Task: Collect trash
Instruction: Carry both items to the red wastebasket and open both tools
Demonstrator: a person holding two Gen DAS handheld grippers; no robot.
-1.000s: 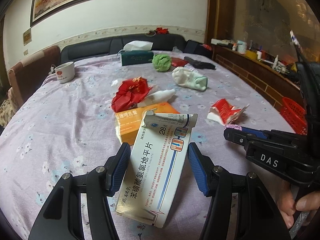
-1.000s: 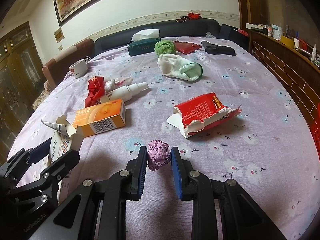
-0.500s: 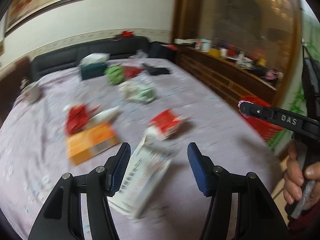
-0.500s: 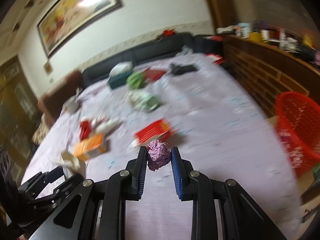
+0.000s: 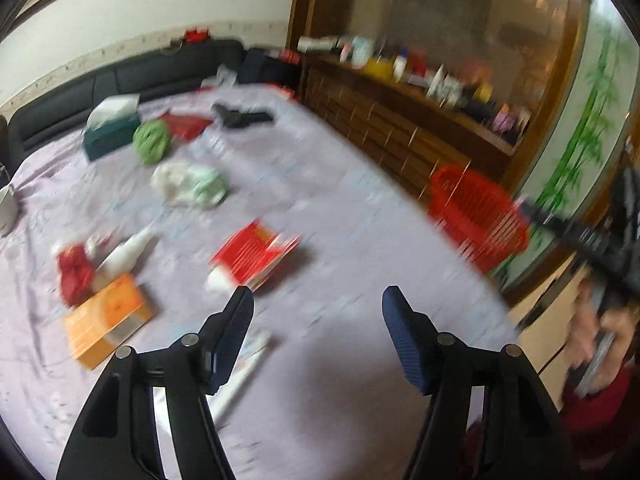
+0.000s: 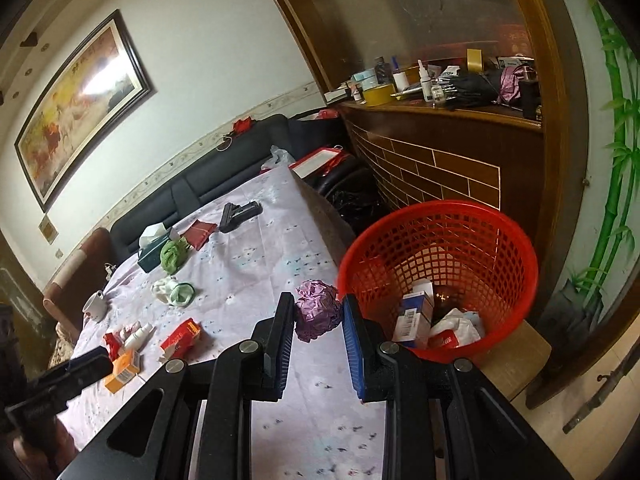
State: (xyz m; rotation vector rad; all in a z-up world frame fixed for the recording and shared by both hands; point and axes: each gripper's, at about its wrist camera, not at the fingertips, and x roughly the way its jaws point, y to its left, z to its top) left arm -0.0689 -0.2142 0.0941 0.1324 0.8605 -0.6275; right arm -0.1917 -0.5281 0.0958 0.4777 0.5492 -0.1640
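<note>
Foil ball (image 6: 316, 310), no long axis, clamped in R jaws; L jaws just widened, empty.

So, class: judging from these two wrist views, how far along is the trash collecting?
Done: boxes and wrappers already lie in the red basket. In hand: the right gripper holds a purple foil ball near the basket. Left: the torn red packet, orange box and white box below the open left gripper.
</note>
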